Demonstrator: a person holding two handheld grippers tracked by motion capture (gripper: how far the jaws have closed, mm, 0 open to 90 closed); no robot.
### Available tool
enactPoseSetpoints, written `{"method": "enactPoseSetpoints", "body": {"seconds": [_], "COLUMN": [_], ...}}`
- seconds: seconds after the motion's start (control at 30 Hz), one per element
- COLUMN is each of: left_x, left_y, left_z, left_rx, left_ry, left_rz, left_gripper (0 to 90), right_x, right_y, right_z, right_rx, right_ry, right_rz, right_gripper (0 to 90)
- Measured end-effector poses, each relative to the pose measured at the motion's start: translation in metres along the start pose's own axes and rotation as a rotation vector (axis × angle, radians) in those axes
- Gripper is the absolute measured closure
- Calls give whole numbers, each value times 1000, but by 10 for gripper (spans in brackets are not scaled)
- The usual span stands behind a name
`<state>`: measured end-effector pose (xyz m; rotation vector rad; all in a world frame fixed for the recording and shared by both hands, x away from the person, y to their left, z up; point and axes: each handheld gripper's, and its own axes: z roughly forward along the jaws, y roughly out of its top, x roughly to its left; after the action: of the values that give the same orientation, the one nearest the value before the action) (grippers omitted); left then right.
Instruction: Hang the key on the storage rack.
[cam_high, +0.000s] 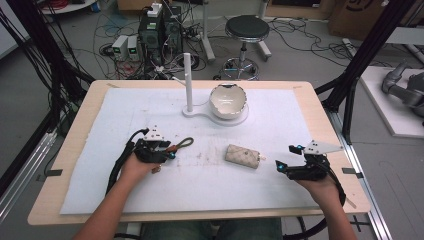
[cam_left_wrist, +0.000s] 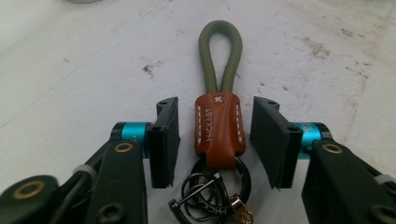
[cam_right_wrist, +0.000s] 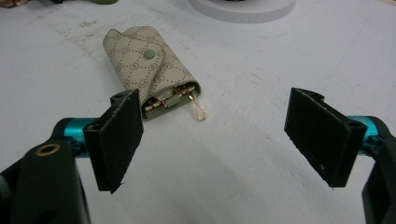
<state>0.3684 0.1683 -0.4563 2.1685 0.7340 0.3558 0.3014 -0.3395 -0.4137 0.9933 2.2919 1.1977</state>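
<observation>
The strap (cam_left_wrist: 219, 123) looks like glossy stitched brown leather on a matt olive cord loop (cam_left_wrist: 220, 51), with dark metal rings (cam_left_wrist: 210, 193). The pouch (cam_right_wrist: 149, 70) is matt patterned cloth. The white mat (cam_high: 150, 110) looks rough and stained; the bowl (cam_high: 228, 100) is glossy.

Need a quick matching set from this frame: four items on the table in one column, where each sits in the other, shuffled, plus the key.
Things:
1. keychain
2. key pouch
3. bowl
4. white post

Places:
A. on the round white base at the far side of the mat
B. between the open jaws of the left gripper, not clamped
C. upright, left of the bowl
D. flat on the mat, ahead of the open right gripper

Pairs: 1-B, 2-D, 3-A, 4-C
</observation>
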Motion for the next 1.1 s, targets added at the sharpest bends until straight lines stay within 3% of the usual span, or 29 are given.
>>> {"method": "enactPoseSetpoints", "body": {"seconds": [0.23, 0.37, 0.4, 0.6, 0.83, 1.1], "left_x": [0, 0, -1, -4, -3, -9], "left_y": [0, 0, 0, 3, 11, 36], "left_z": [0, 0, 0, -3, -26, -50], "left_rx": [-5, -7, -12, 2, -91, -165], "left_ry": [-8, -13, -12, 7, 49, 78], "left_rz": [-2, 32, 57, 80, 50, 84], "left_gripper": [667, 688, 693, 709, 710, 710], "right_x": [1, 1, 1, 2, 1, 3], "right_y": [0, 0, 0, 1, 2, 6], "right_z": [1, 2, 2, 4, 8, 13], "right_rx": [4, 10, 9, 11, 13, 11], "right_ry": [3, 0, 2, 5, 9, 22], "right_rz": [0, -4, -8, -6, -11, -12], "right_gripper": [198, 198, 198, 198, 198, 198]}}
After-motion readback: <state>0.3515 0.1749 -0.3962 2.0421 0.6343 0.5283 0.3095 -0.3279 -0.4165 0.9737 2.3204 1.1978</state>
